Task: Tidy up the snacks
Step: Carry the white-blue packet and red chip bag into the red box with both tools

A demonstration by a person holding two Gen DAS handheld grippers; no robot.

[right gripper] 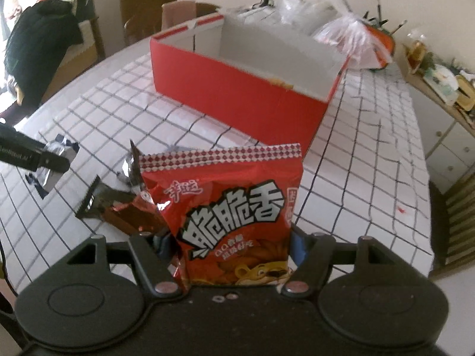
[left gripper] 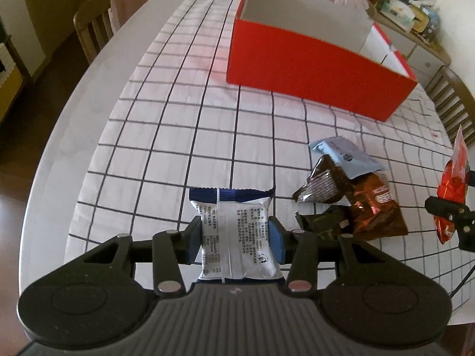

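Note:
My left gripper (left gripper: 236, 237) is shut on a white and blue snack packet (left gripper: 234, 231), held above the checked tablecloth. My right gripper (right gripper: 230, 243) is shut on a red crisp bag (right gripper: 234, 219), held upright above the table; the bag also shows at the right edge of the left wrist view (left gripper: 452, 190). An open red box (left gripper: 311, 80) with a white inside stands farther back on the table, also in the right wrist view (right gripper: 237, 89). A pile of loose snacks lies between the grippers: a light blue packet (left gripper: 347, 157), dark brown packets (left gripper: 323, 184) and a copper packet (left gripper: 377, 210).
Clear plastic bags (right gripper: 344, 35) sit behind the box. Wooden chairs stand at the left (left gripper: 95, 29) and right (left gripper: 451, 101) of the table. A cluttered sideboard (right gripper: 445, 89) runs along the right wall. The table edge (left gripper: 59, 148) curves at the left.

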